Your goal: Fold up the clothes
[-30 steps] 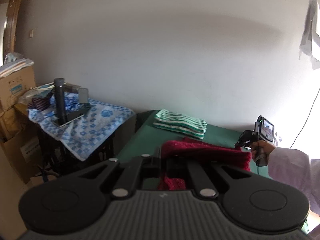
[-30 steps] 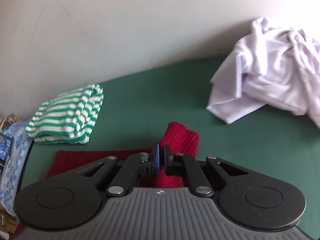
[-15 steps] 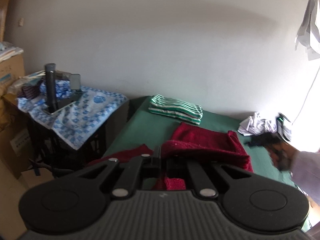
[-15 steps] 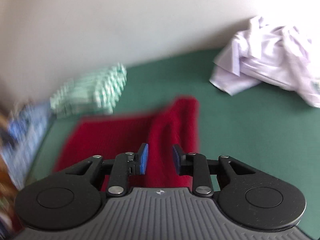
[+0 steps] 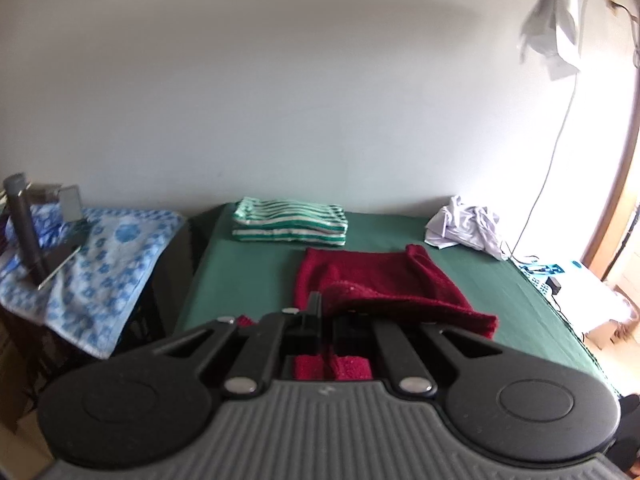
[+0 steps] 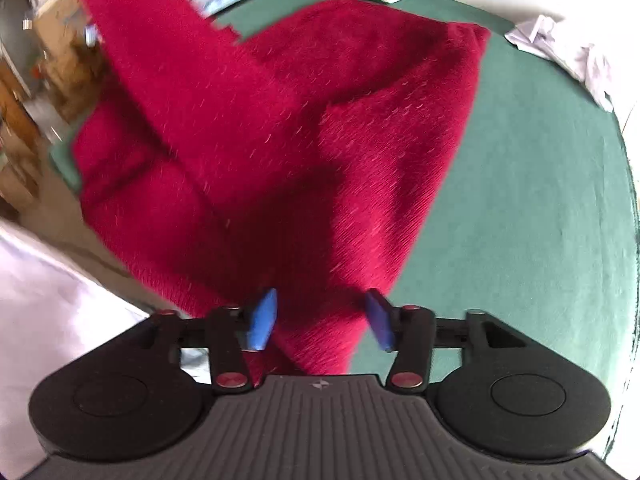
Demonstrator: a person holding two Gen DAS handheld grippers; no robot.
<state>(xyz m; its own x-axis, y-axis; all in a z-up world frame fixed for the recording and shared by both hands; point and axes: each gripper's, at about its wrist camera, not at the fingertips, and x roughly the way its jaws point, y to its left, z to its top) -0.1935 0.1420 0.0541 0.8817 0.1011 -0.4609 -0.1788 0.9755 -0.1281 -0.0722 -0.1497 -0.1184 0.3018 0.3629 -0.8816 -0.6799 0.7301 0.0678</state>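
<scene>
A dark red knit sweater lies spread on the green table. My left gripper is shut on a part of it, held a little above the table near the front edge. In the right wrist view the sweater fills the middle, and a strip of it rises toward the upper left. My right gripper is open, its blue pads wide apart. The red cloth runs between them, but they do not clamp it.
A folded green-and-white striped garment sits at the back of the table and a crumpled white garment at the back right. A blue patterned cloth covers a stand to the left. A white sleeve shows at lower left.
My right gripper opened, let go of the sweater and drew back to its near end. The left gripper kept its hold and swung right; the right hand left its view.
</scene>
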